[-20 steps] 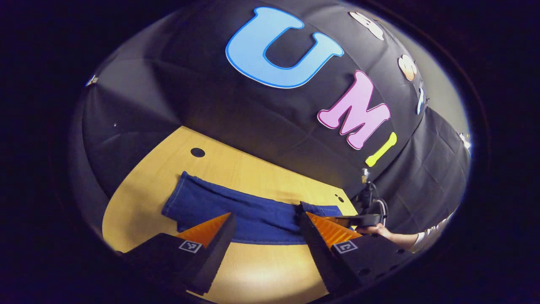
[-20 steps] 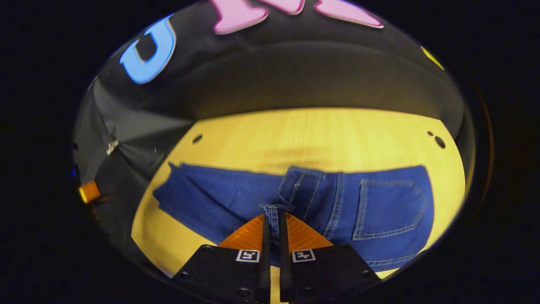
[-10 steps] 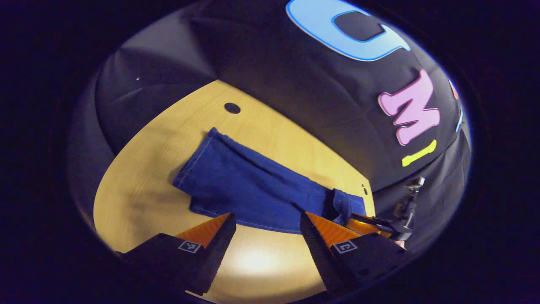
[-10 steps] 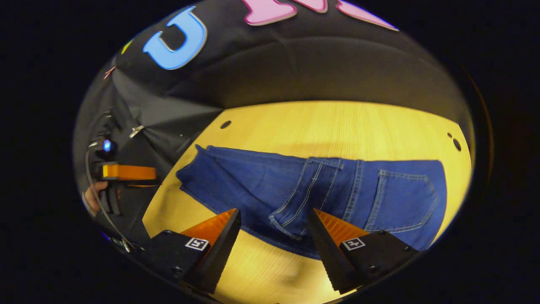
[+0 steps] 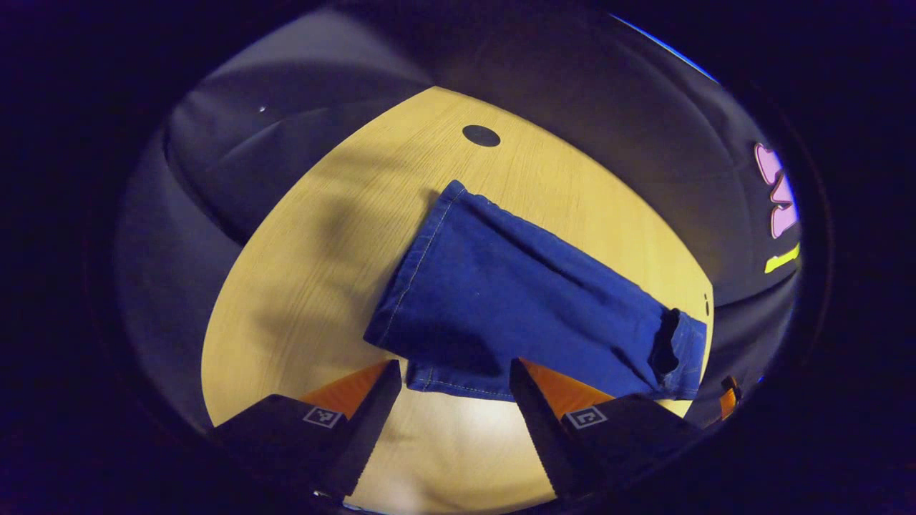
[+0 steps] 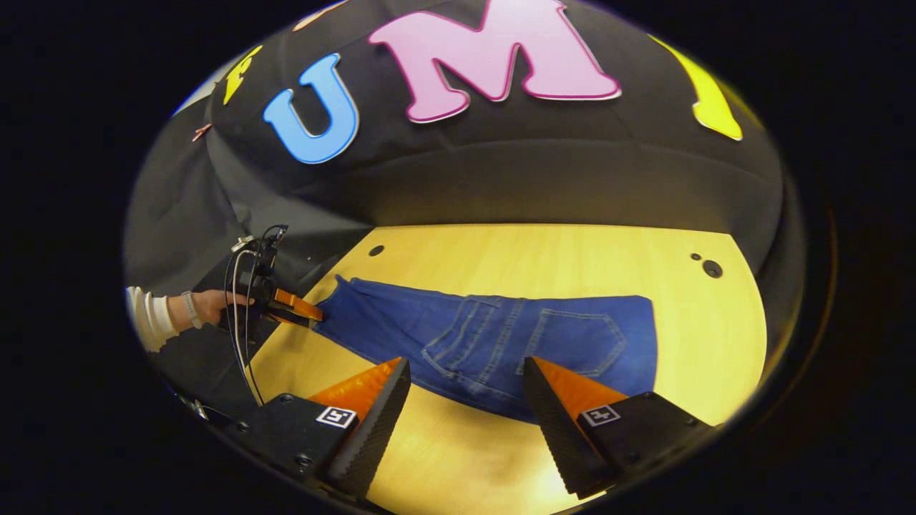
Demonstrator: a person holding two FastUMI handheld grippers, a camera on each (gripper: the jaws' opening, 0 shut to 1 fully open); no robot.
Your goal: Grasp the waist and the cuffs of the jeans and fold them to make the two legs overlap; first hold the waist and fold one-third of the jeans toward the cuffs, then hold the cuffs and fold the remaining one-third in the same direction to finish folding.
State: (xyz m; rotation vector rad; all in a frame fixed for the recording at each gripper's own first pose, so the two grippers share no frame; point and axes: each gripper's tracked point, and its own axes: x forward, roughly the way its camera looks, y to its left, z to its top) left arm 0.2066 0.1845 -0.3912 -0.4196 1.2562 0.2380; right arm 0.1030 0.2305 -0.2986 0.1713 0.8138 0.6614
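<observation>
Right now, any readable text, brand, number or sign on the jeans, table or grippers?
None readable.
Dark blue denim jeans: stitched back pocket, no legible brand patch.
Square black-and-white markers on the left gripper and right gripper: coded patterns, not words.
Light wooden table: no print.

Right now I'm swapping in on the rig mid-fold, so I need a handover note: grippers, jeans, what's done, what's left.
Left gripper: open, holding nothing, hovering by the cuff end.
Right gripper: open, holding nothing, over the near edge of the folded waist section.
Jeans: flat on the wooden table, legs overlapped. The waist third is folded over toward the cuffs, back pocket facing up.
Done: legs overlapped, waist fold laid down.
Left: grasp the cuffs and fold the last third over in the same direction.
</observation>
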